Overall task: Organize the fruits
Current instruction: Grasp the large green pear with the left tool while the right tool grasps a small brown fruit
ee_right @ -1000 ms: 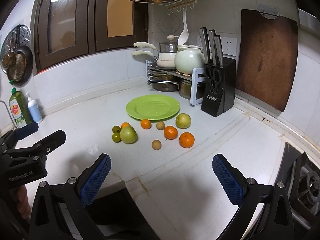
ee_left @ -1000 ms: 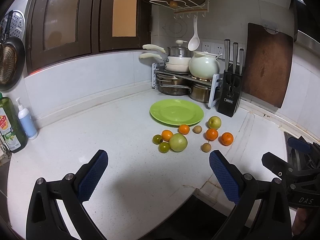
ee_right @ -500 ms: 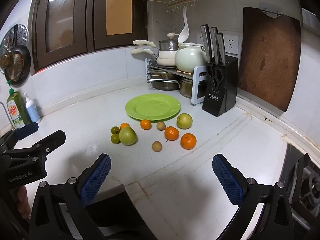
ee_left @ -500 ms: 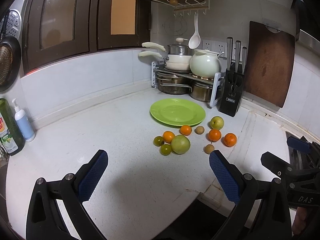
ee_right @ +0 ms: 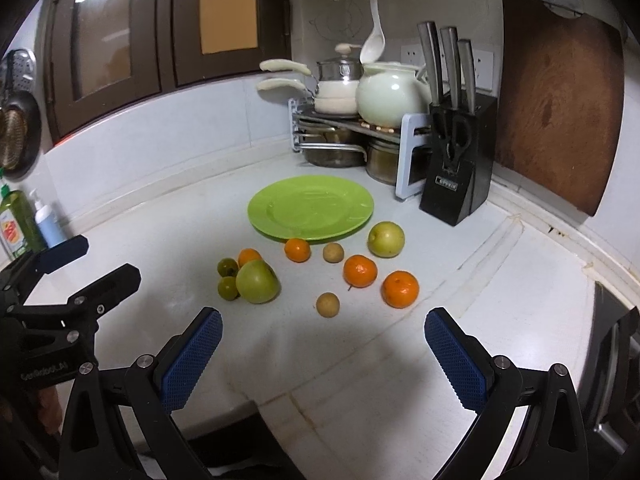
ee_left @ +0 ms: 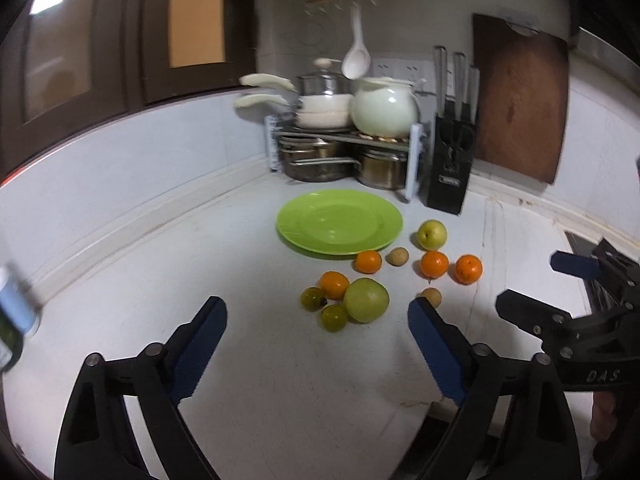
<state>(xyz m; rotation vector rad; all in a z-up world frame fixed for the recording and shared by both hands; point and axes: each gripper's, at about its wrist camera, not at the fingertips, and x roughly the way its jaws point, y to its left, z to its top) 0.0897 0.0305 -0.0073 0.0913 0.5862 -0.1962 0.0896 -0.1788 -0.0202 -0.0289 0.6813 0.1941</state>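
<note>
Where the white table (ee_right: 500, 280) meets the tiled corner, a green plate (ee_right: 264, 210) lies bare, and the fruits rest loose on the table just before it. Left claw (ee_left: 316, 338): jaws closing, nothing between them, short of the large green fruit (ee_left: 366, 300). Right claw (ee_right: 322, 344): spread wide and released, near a small brown fruit (ee_right: 328, 304). An orange (ee_right: 400, 289) and a second orange (ee_right: 360, 271) lie apart; a yellow-green apple (ee_right: 386, 239) sits just beside the plate's rim. One orange fruit (ee_right: 249, 256) is half hidden behind the large green fruit — two small dark-green fruits (ee_right: 227, 267) crowd against it. Left-wrist view is blurred; a bottle (ee_left: 14, 308) at its left edge is cut off and unreadable. Pots on the rack (ee_right: 344, 128) — lower ones partly masked by its frame.
</note>
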